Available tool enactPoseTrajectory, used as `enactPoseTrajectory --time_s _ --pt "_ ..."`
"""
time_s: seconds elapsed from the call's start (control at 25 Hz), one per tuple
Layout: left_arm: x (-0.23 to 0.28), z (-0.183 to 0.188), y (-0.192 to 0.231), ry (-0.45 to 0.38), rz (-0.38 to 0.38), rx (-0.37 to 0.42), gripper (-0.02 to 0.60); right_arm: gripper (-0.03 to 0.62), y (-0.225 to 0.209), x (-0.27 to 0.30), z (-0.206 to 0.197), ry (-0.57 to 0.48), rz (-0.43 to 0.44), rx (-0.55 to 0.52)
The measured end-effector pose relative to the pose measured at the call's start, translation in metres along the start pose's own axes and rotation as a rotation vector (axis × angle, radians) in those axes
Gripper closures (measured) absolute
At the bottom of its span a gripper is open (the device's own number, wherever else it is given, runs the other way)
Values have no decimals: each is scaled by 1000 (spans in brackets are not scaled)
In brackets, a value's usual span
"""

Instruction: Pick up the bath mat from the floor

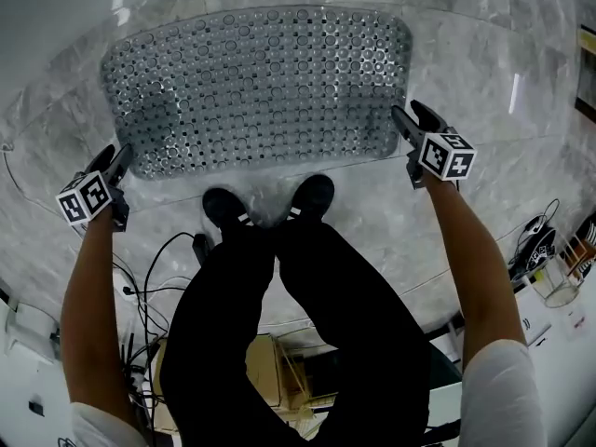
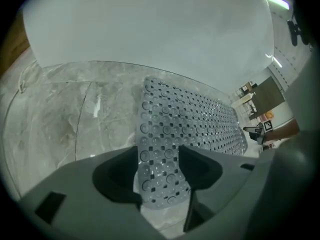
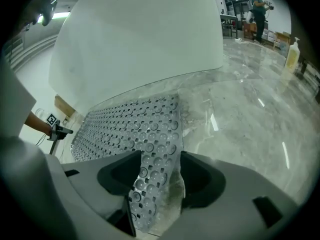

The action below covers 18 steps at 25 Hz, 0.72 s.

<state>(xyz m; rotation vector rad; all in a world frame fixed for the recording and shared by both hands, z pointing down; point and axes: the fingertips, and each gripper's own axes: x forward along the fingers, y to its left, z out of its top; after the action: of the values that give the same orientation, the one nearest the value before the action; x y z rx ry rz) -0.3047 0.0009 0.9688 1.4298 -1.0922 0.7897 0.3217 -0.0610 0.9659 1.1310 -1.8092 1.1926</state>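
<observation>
Pale grey veined marble floor (image 1: 484,82) beneath everything. Translucent grey perforated rubber bath mat (image 1: 256,91) lies flat on it, spanning from one gripper to the other, running away ahead of both. Left gripper (image 1: 119,161): jaws wide apart, mat's near-left corner in gap, unclamped. Right gripper (image 1: 410,124): jaws likewise spread, near-right corner between them.

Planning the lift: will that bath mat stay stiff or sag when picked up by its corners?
Probably floppy: the bath mat looks thin, translucent and full of holes, so its middle would likely sag. Its round suction cups may cling to the polished floor.
</observation>
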Motion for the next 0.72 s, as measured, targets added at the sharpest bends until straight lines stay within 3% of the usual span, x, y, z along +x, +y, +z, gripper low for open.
enactPoseTrajectory --time_s 0.2,0.6,0.72 --pt "22 5 -5 7 -15 31 324 342 -12 9 -8 6 -3 51" --pt "46 -1 8 85 55 13 333 345 -1 32 -20 37 13 68" --pt "46 -2 7 78 57 0 361 406 -5 31 -19 34 -10 105"
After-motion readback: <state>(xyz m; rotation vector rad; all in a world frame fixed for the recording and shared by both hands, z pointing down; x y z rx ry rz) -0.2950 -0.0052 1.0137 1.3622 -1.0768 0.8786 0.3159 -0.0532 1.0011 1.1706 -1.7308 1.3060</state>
